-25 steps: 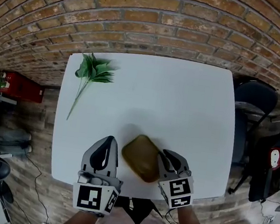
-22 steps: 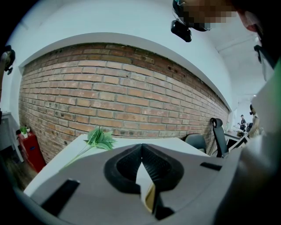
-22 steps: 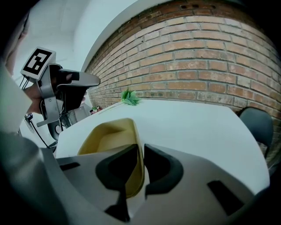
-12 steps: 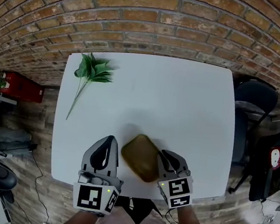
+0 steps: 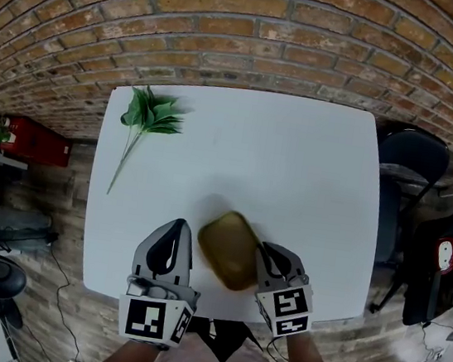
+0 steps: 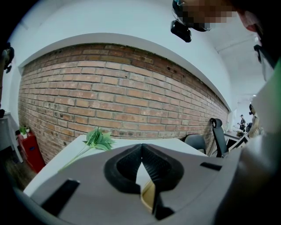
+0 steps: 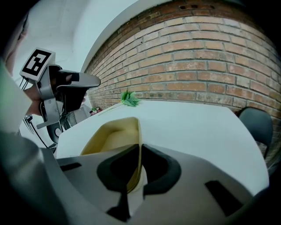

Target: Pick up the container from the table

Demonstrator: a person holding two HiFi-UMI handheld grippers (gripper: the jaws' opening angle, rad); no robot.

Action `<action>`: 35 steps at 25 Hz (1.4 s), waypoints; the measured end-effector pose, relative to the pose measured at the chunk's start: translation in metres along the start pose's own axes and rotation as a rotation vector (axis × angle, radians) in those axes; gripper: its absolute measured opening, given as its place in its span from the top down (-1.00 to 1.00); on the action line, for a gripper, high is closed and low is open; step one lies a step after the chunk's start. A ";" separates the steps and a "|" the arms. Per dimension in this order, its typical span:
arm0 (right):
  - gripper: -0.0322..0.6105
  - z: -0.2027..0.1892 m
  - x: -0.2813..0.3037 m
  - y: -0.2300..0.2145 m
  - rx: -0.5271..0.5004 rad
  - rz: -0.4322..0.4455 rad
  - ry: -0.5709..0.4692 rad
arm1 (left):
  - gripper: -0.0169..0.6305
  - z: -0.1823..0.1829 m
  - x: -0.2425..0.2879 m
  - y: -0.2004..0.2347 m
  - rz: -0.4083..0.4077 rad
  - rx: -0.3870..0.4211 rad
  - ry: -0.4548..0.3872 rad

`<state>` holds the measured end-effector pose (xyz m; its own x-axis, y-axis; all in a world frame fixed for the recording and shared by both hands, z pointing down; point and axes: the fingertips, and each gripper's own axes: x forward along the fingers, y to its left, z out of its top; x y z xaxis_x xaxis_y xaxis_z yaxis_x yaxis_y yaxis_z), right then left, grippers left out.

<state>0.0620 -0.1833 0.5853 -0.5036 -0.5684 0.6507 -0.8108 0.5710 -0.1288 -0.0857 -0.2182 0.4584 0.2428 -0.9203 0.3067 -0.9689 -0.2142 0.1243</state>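
Closing right claw [image 7: 140,147]: its jaws are coming together at this moment, with the near side of the container [image 7: 112,136] standing between them. The pads seem already to press on this thin side.
Container, place: it lies on the desk [image 5: 295,169] near the front edge, between the two claws, at the same spot as one second ago. It is not yet lifted.
Left claw [image 6: 141,146]: closed on nothing, its tips touching. It hangs just beside the container's left side and has kept its place.
Meaning for the task: I judge that the grasp is almost made, so the next step is the lift. The grip is on one thin side only, so the container may tilt or slip when it goes up.
Brick wall [image 5: 248,28]: one, behind the desk.
Desk: one, white.
Chair [image 5: 413,160]: one is sure, at the desk's right side. The dark things further right I cannot name.
Red box [image 5: 31,140]: one, to the left of the desk.
Container: one, tan, open on top. It looks empty.
Claws: two, a left one and a right one.
Plant [image 5: 151,113]: one green sprig with a long stem, at the far left corner of the desk, well apart from the container.
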 end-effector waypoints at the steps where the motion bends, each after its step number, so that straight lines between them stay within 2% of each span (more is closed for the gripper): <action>1: 0.82 0.001 0.000 0.000 0.001 0.000 -0.003 | 0.92 0.000 0.000 0.000 0.000 0.001 -0.001; 8: 0.83 0.008 -0.007 -0.004 0.000 -0.014 -0.013 | 0.92 0.006 0.000 -0.001 -0.002 0.000 -0.015; 35: 0.83 0.076 -0.049 -0.005 -0.038 -0.086 -0.202 | 0.92 0.037 -0.022 -0.010 -0.010 0.025 -0.092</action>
<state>0.0677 -0.2032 0.4974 -0.4856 -0.7210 0.4943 -0.8435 0.5349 -0.0486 -0.0829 -0.2079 0.4158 0.2482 -0.9440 0.2172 -0.9676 -0.2308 0.1025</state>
